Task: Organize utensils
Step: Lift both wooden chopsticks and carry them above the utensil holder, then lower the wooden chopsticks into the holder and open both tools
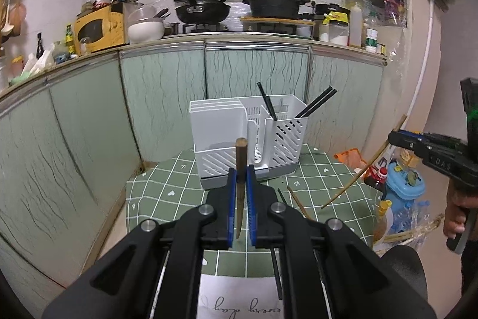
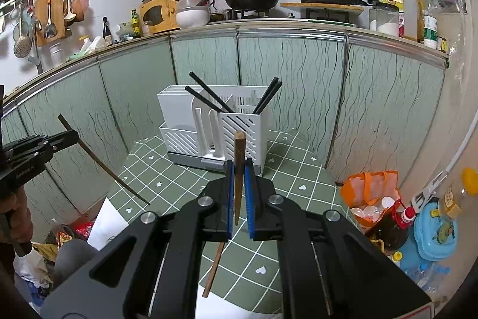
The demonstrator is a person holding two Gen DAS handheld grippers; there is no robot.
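Note:
My left gripper (image 1: pixel 241 174) is shut on a brown wooden chopstick (image 1: pixel 240 151) that stands upright between the blue pads. My right gripper (image 2: pixel 239 168) is shut on a second brown chopstick (image 2: pixel 239 148), also upright. Each view catches the other gripper at its edge, the right gripper (image 1: pixel 393 137) and the left gripper (image 2: pixel 73 136), with its stick hanging slanted. Just beyond both stands the white utensil holder (image 1: pixel 219 121) (image 2: pixel 176 109), with black chopsticks (image 1: pixel 316 103) (image 2: pixel 269 97) leaning in its slotted compartments. Loose on the green checked cloth (image 1: pixel 167 187) lie a black chopstick (image 1: pixel 282 196) and a brown one (image 2: pixel 213 271).
Pale green cabinet fronts (image 1: pixel 161 97) curve close behind the small table. An orange bag (image 2: pixel 370 187), a blue container (image 2: pixel 433 232) and bottles crowd the floor to the right. A sheet of paper (image 1: pixel 239 301) lies at the table's near edge. A hand (image 1: pixel 455 214) grips the right tool.

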